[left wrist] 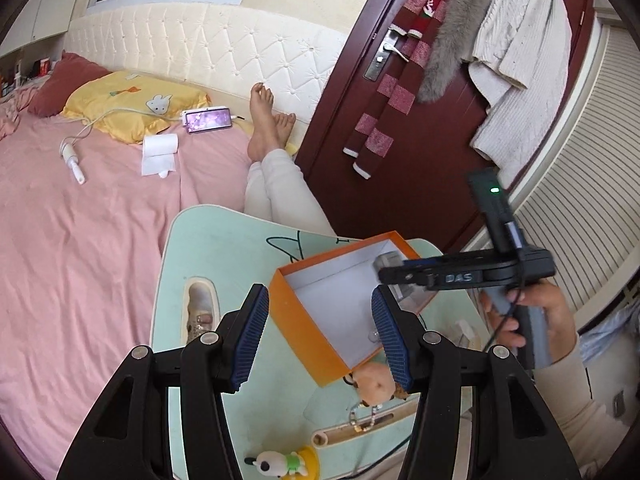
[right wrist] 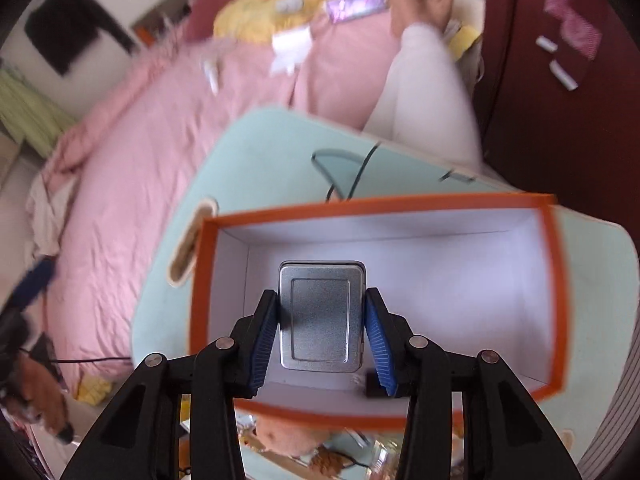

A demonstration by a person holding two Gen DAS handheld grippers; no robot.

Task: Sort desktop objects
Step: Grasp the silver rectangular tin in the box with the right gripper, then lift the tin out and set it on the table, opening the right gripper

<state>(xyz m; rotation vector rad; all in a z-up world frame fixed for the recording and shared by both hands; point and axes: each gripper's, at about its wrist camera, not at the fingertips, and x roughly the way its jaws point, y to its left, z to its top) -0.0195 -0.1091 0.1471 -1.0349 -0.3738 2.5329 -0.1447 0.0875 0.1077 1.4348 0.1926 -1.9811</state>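
Over on the left, a shallow wooden recess cut into the mint-green lap table keeps a few small trinkets from rolling off; what they are is too small to tell. The left gripper hovers above the table with its blue pads spread wide and nothing between them, apparently parked out of the way while the other hand works. Below it a white dog figurine with a yellow piece beside it lies near the table's near edge, and a tan plush toy rests against the near corner of the orange box, both outside it.

The box stands open-topped mid-table, white inside, likely the collecting bin. To the right, the right gripper reaches in over its rim, pads pressed on the two long sides of a silver metal tin held flat, lid up, near the box's left wall. Gripping the long sides keeps it level; whether it touches the floor of the box I cannot tell.
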